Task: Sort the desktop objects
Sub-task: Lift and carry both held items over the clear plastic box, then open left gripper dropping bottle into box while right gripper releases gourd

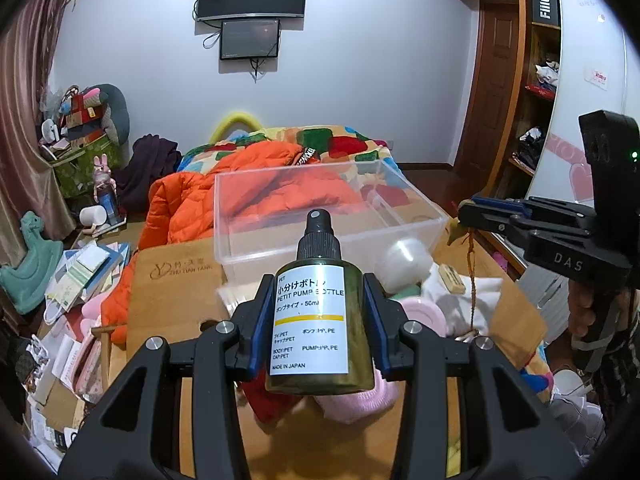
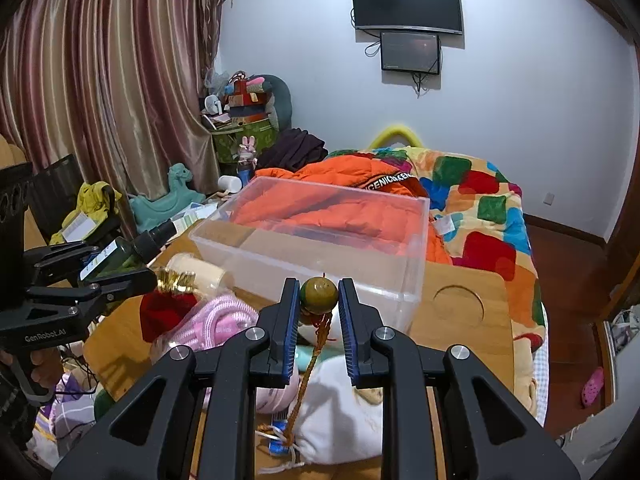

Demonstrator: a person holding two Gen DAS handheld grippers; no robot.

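Observation:
My left gripper (image 1: pixel 316 292) is shut on a dark green pump bottle (image 1: pixel 316 320) with a white label and black spray cap, held upright above the wooden desk (image 1: pixel 172 292). It also shows at the left of the right wrist view (image 2: pixel 120 254). My right gripper (image 2: pixel 319 292) is shut on a round olive-brown bead (image 2: pixel 319 290) with an orange cord (image 2: pixel 308 372) hanging below. The right gripper shows at the right of the left wrist view (image 1: pixel 464 216). A clear plastic box (image 1: pixel 320 208) stands on the desk ahead of both grippers, also in the right wrist view (image 2: pixel 312 248).
On the desk lie a pink knitted item (image 2: pixel 224 320), a red cloth (image 2: pixel 164 312), a white cloth bag (image 2: pixel 340 408) and a capped jar (image 2: pixel 192 276). A bed with an orange jacket (image 2: pixel 340 208) is behind. Books and clutter (image 1: pixel 80 280) lie at left.

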